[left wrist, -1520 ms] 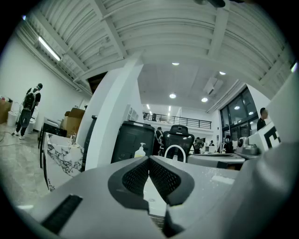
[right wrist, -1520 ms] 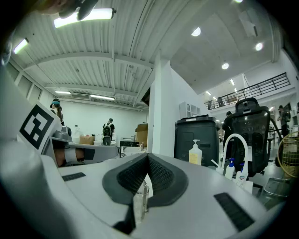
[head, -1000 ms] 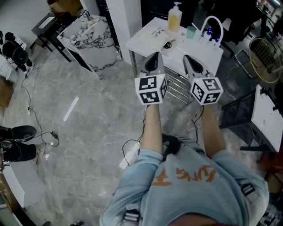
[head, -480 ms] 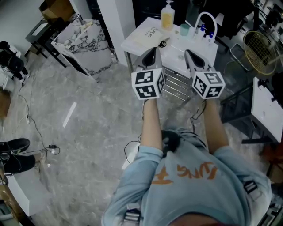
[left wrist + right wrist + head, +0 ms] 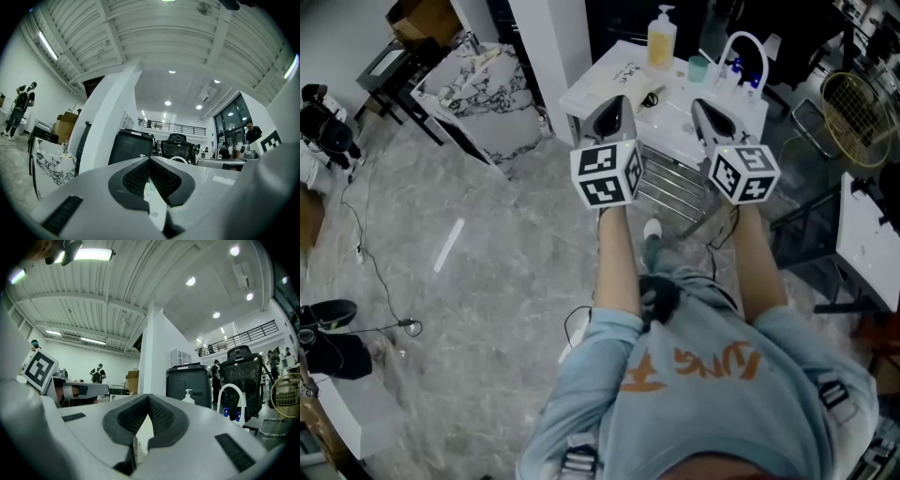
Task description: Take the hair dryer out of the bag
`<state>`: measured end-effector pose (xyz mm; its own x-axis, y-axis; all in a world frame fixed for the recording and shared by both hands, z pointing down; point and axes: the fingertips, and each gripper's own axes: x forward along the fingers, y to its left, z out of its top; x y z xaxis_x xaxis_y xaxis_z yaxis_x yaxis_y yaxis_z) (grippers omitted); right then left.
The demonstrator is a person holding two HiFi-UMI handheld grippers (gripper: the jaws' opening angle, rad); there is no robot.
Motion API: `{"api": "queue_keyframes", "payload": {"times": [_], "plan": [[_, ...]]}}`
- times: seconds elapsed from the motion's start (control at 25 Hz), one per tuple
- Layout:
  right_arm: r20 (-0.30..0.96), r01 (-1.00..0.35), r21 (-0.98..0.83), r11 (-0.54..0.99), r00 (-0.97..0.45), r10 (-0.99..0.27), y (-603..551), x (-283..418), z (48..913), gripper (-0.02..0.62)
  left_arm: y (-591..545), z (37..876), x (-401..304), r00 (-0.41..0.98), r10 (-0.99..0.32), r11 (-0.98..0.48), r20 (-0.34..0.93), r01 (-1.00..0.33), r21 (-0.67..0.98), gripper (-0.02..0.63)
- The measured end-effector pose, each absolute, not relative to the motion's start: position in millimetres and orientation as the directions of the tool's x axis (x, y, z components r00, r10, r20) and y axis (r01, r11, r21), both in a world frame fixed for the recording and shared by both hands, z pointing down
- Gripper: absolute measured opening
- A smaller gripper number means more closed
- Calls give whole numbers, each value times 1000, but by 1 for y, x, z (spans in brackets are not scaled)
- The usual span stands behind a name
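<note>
1. Head view, looking steeply down: I am standing on a grey marbled floor (image 5: pixel 487 281) facing a white table (image 5: pixel 670 122). Both arms are held out in front of me, side by side. I judge this to be the approach step, since nothing of the task has been touched yet.

2. Where the task's thing is: I see no hair dryer in any view, and I cannot pick out a bag with certainty. On the table stand a pump bottle (image 5: pixel 661 42) and a small teal cup (image 5: pixel 700 67). At the far right there is a white looped piece (image 5: pixel 748 36) with blue parts under it. That loop may be a bag handle, but I cannot tell.

3. What the next move calls for, in my judgement: get closer to the table and find the bag, then open one gripper to steady the bag's mouth. The other gripper can then reach in for the dryer.

4. Left gripper (image 5: pixel 617 103): it points about level toward the near edge of the table. In the left gripper view its jaws (image 5: pixel 150 164) are clenched together, ribbed pad against ribbed pad. Nothing is between them and they touch nothing else.

5. Right gripper (image 5: pixel 701 105): it is just beside the left one and points the same way. In the right gripper view its jaws (image 5: pixel 148 399) are also pressed fully closed and empty. The pump bottle and the white loop show well beyond its tips.
</note>
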<state>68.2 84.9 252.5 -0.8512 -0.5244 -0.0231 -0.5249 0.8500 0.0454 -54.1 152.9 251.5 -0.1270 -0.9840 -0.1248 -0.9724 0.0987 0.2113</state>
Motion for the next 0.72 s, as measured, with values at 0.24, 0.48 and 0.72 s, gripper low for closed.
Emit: {"api": "queue_keyframes", "payload": {"times": [0.24,0.48,0.72], "plan": [[9,-496,19,868,-868,-496,62,38,275,0,128,274,-69,-120,-990,101,-79,-973,209,3],[60,-496,-16,868,-867,-495,18,20,305,0,87,304,-90,-128,-991,117,-30,-964,241,3],[115,-536,-100,838,-843,-526,-50,15,339,0,20,357,-90,-71,-994,91,84,-960,263,3]]}}
